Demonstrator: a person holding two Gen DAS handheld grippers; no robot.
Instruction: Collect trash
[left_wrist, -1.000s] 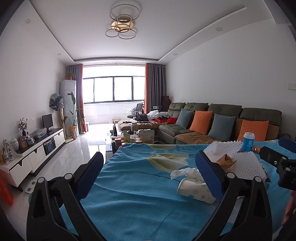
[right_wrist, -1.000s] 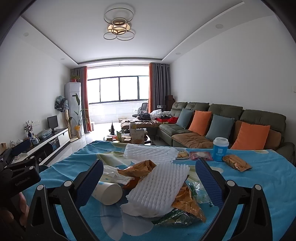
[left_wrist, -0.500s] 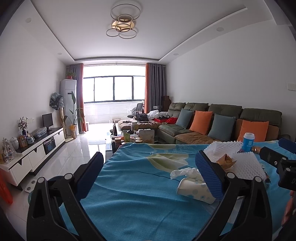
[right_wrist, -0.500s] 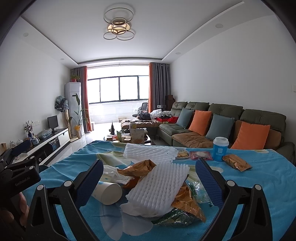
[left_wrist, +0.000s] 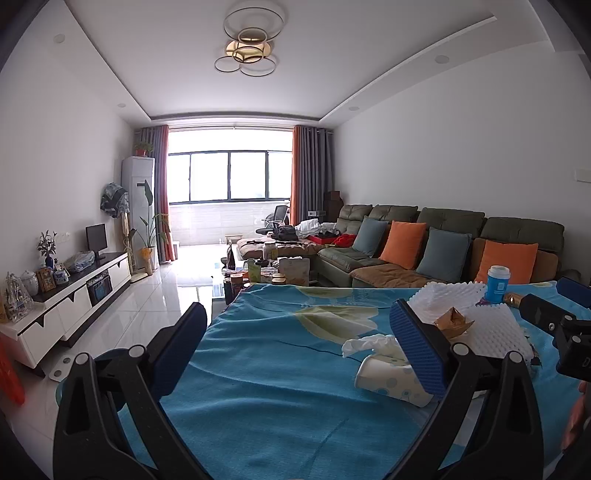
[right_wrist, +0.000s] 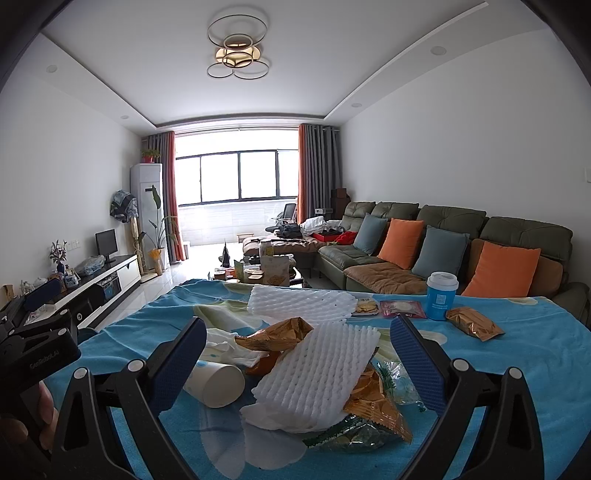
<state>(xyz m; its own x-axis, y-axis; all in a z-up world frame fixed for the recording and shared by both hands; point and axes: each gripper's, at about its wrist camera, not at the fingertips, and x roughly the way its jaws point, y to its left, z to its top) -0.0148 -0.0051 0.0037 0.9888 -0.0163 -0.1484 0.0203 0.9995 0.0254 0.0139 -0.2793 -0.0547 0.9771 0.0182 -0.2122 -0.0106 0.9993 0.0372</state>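
Trash pile waiting on the blue-covered desk (right_wrist: 535, 354)

Both the left gripper (left_wrist: 295, 347) and right gripper (right_wrist: 297, 354) have fingers spread, empty; the foam sheet (right_wrist: 317, 373) lies frame centre, so I'd lower squarely and pinch its near edge.

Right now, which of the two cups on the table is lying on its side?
The white paper cup, beside the crumpled tissue; the blue lidded cup stands upright.

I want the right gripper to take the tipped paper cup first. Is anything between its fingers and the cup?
Nothing visible blocks it. The paper cup lies beside the left finger of the open right gripper, clear of the foam sheet.
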